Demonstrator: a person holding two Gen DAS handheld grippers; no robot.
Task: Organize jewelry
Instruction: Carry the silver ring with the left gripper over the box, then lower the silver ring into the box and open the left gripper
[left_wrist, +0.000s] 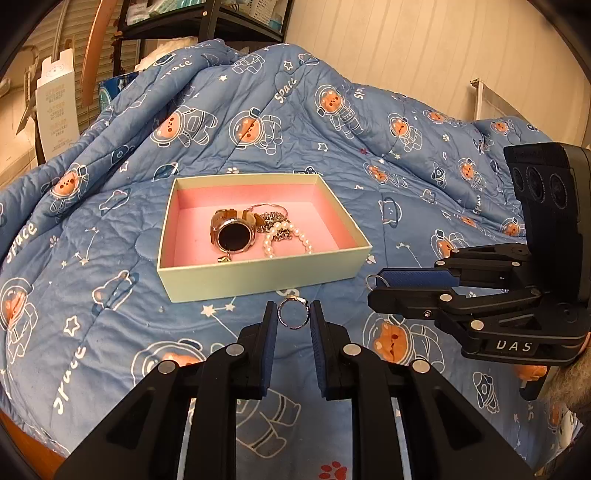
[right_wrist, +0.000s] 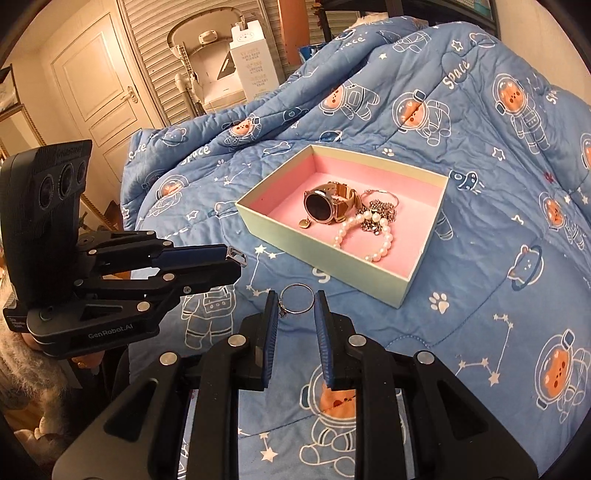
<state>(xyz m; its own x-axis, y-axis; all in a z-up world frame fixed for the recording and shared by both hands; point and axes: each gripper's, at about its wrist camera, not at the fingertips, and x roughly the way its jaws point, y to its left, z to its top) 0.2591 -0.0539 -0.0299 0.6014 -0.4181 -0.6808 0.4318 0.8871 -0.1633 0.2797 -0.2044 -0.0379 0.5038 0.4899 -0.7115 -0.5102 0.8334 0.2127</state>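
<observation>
Blue quilted bedding (left_wrist: 110, 240) printed with astronaut bears covers the whole work surface, rumpled high at the far side, with a door and shelving beyond. On it sits a shallow pale-green box (left_wrist: 258, 275) lined in pink, already holding a rose-gold watch (left_wrist: 232, 236), a pearl bracelet (left_wrist: 286, 240) and a tangle of chain. Each tool carries a ring just near of the box. In the left wrist view, the left gripper (left_wrist: 293, 314) pinches a thin, stone-edged ring (left_wrist: 293, 314) upright between its blue pads, the band touching both. In the right wrist view, the right gripper (right_wrist: 295, 304) is clamped across a fine silver ring (right_wrist: 297, 299) with a small setting at its near-left edge. Both rings look light, rigid and slick — metal this thin could twist or pop out under uneven pressure, so holding across the band, as both do, seems sound, with the settings kept off the pads. The soft quilt would let a dropped ring sink into a fold. A likely next step is carrying each over the box's near wall and letting go low above the pink lining.
</observation>
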